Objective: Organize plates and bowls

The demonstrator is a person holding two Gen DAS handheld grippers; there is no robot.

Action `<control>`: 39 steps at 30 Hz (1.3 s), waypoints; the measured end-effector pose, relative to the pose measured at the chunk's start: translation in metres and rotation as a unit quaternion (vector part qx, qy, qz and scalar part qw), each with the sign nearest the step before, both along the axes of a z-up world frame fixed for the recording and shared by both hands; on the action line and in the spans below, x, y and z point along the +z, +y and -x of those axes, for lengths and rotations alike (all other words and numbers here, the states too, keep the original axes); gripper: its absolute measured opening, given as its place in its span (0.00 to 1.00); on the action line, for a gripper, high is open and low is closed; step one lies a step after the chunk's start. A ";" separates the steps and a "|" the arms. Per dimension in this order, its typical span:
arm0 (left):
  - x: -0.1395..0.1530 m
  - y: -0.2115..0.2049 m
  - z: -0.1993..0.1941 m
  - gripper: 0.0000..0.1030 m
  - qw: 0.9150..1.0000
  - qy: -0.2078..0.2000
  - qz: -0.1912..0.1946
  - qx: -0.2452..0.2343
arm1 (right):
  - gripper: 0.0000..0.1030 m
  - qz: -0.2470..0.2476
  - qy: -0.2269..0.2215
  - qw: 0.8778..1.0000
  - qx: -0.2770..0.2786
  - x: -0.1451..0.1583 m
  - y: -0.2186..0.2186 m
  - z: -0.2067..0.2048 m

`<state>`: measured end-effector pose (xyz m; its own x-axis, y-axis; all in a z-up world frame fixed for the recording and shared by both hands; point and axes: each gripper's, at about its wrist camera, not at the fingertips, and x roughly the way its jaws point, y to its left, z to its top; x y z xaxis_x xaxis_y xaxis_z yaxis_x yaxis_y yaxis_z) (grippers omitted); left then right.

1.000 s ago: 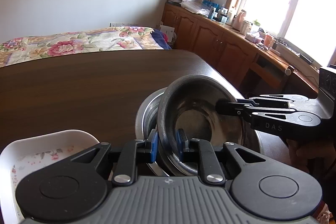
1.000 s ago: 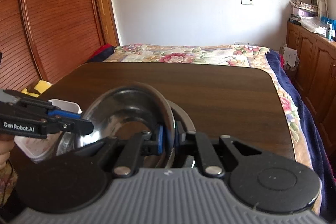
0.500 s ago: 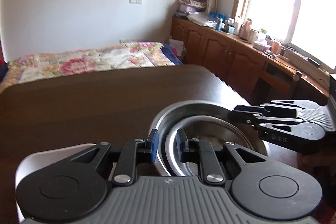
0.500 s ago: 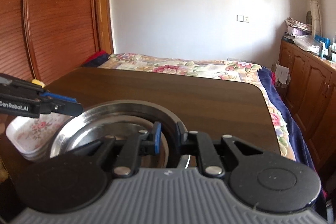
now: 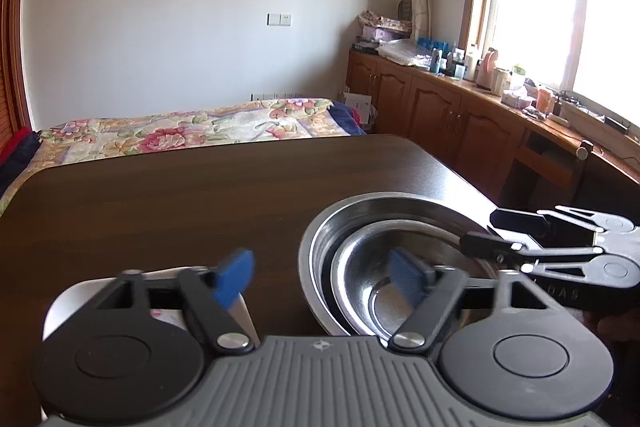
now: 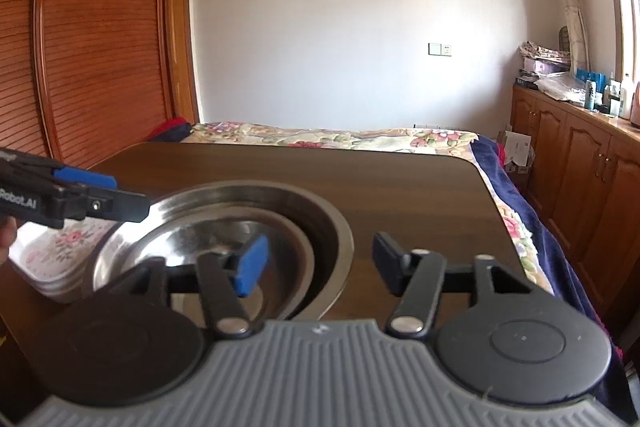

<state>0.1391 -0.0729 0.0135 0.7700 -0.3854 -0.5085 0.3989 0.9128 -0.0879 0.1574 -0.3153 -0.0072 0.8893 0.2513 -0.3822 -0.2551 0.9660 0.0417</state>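
Two steel bowls sit nested on the dark wooden table (image 5: 168, 195): the smaller steel bowl (image 5: 384, 267) rests inside the larger steel bowl (image 5: 320, 247), and neither holds anything else. Just beside the larger bowl, on the side away from the cabinets, stands a stack of white floral trays (image 6: 52, 255), their rims nearly touching the bowl's wall. The left gripper (image 5: 324, 277) hangs over the near rim of the bowls with its jaws spread wide and nothing between them; one blue pad (image 5: 234, 277) is above the tray side, the other above the smaller bowl. The right gripper (image 6: 316, 263) is likewise wide open and empty, one pad over the bowls' interior and the other over bare table beyond the larger bowl's rim. Each gripper shows in the other's view, facing across the bowls. Beyond the table lie a bed with a floral cover (image 5: 180, 131) and wooden cabinets (image 5: 440, 107) crowded with bottles under the window.
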 end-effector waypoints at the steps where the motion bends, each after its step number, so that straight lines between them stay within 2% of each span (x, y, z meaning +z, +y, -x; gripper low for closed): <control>1: -0.002 -0.001 0.001 0.86 1.000 -0.002 -0.001 0.001 | 0.69 -0.004 0.000 1.000 -0.001 0.000 0.000 0.000; 2: -0.003 -0.001 0.002 0.89 1.000 -0.004 -0.001 0.002 | 0.72 -0.009 -0.001 1.000 -0.002 -0.002 0.000 0.000; 4: -0.006 -0.002 0.003 0.91 1.000 -0.007 0.000 0.003 | 0.84 -0.018 -0.001 1.000 -0.004 -0.003 -0.001 0.000; 6: -0.010 -0.003 0.004 0.92 1.000 -0.005 0.004 0.002 | 0.88 -0.025 -0.002 1.000 -0.004 -0.004 -0.002 0.000; 9: -0.015 -0.004 0.004 0.96 1.000 -0.003 0.011 -0.004 | 0.90 -0.038 0.000 0.999 -0.008 -0.007 -0.003 -0.002; 13: -0.020 -0.004 0.006 0.96 1.000 0.001 0.017 -0.001 | 0.90 -0.048 0.005 0.999 -0.006 -0.010 -0.003 -0.005; 16: -0.023 -0.006 0.005 0.87 1.000 0.010 0.022 -0.004 | 0.90 -0.057 0.007 0.998 -0.004 -0.011 -0.003 -0.004; 18: -0.025 -0.007 0.005 0.68 1.000 0.017 0.022 -0.007 | 0.90 -0.061 0.011 0.998 -0.003 -0.011 -0.002 -0.005; 20: -0.027 -0.009 0.006 0.56 0.999 0.024 0.022 -0.011 | 0.89 -0.068 0.015 0.998 -0.002 -0.012 -0.003 -0.006; 21: -0.028 -0.009 0.005 0.53 0.999 0.029 0.021 -0.011 | 0.84 -0.072 0.018 0.997 -0.002 -0.013 -0.003 -0.005; 22: -0.029 -0.010 0.005 0.51 0.999 0.032 0.021 -0.010 | 0.74 -0.077 0.022 0.997 -0.001 -0.014 -0.003 -0.006; 23: -0.030 -0.010 0.005 0.46 0.999 0.034 0.020 -0.009 | 0.69 -0.081 0.028 0.996 -0.001 -0.015 -0.003 -0.007; 25: -0.030 -0.011 0.005 0.43 0.999 0.037 0.020 -0.008 | 0.52 -0.086 0.036 0.996 -0.001 -0.017 -0.005 -0.009; 27: -0.030 -0.011 0.005 0.38 0.999 0.038 0.020 -0.006 | 0.44 -0.088 0.040 0.995 0.001 -0.018 -0.004 -0.009; 33: -0.031 -0.007 0.006 0.29 0.999 0.036 0.025 0.006 | 0.35 -0.089 0.038 0.995 -0.016 -0.019 -0.002 -0.006; 39: -0.028 -0.007 0.013 0.29 0.999 0.030 0.024 0.006 | 0.32 -0.078 0.029 0.996 -0.021 -0.019 0.003 0.002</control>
